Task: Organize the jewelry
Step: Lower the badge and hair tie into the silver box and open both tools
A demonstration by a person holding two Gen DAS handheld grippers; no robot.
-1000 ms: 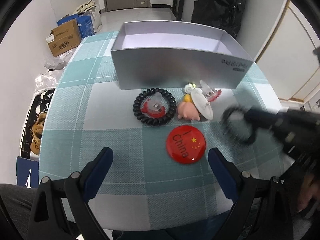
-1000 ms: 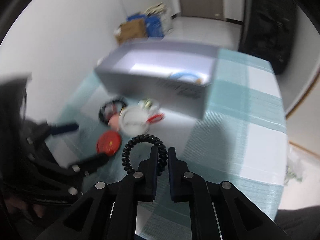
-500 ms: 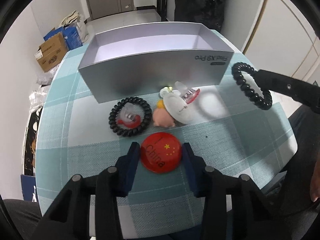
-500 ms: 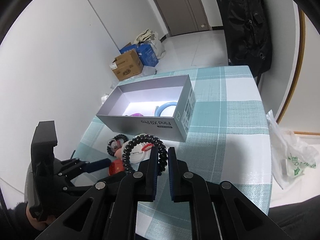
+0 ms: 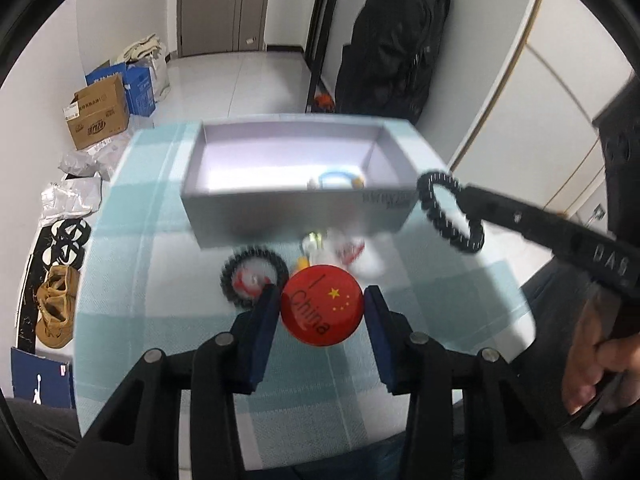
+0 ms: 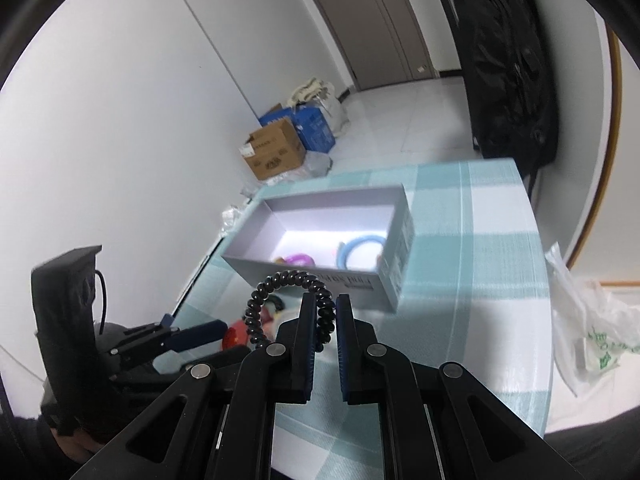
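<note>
Both grippers hold jewelry above the counter, near the grey box.

The left gripper [image 5: 322,312] has its jaws clamped on the red round badge [image 5: 322,311], lifted over the checked counter [image 5: 132,320]. The right gripper [image 6: 323,314] has its jaws closed on a black coil bracelet [image 6: 288,280], held in the air at the near right corner of the open grey box [image 6: 384,276]. Inside the box lie a blue ring [image 6: 362,249] and a purple piece [image 6: 300,259]. A second black coil bracelet [image 5: 254,276] and a blurred cluster of small white and red trinkets [image 5: 344,250] rest on the counter just near of the box.
</note>
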